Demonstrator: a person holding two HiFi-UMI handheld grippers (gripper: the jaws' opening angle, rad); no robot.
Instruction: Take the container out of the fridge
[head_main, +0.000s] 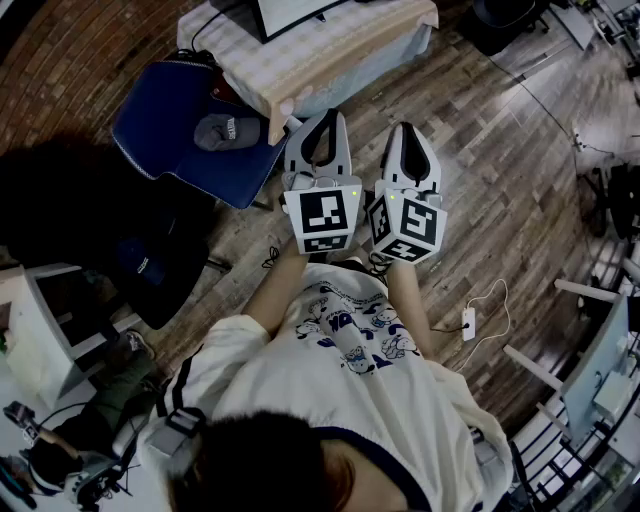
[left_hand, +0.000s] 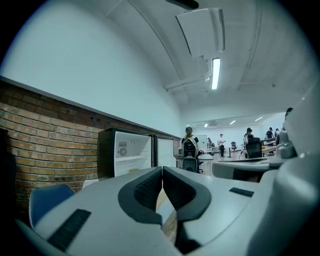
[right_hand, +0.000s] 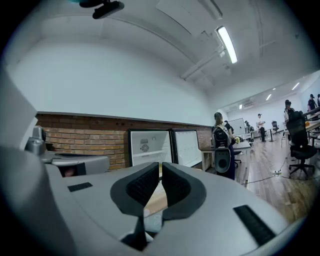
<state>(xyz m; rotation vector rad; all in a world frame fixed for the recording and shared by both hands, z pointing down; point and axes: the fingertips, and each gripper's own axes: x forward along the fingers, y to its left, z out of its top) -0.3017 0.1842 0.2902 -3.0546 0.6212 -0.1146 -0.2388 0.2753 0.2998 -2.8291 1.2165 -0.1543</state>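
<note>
A small black fridge (left_hand: 125, 156) stands against the brick wall with its door (left_hand: 164, 151) swung open; its white inside shows a shelf. The same fridge (right_hand: 148, 147) shows in the right gripper view, straight beyond the jaws. No container can be made out inside from this distance. My left gripper (left_hand: 162, 171) is shut with nothing between its jaws. The right gripper (right_hand: 160, 168) is also shut and empty. In the head view both grippers, left (head_main: 322, 118) and right (head_main: 408, 130), are held side by side in front of the person's chest, well away from the fridge.
A blue chair (head_main: 175, 125) with a cap on it stands to the left, beside a cloth-covered table (head_main: 320, 50). A person with a backpack (right_hand: 220, 140) stands near desks to the right of the fridge. A power strip and cable (head_main: 468, 322) lie on the wooden floor.
</note>
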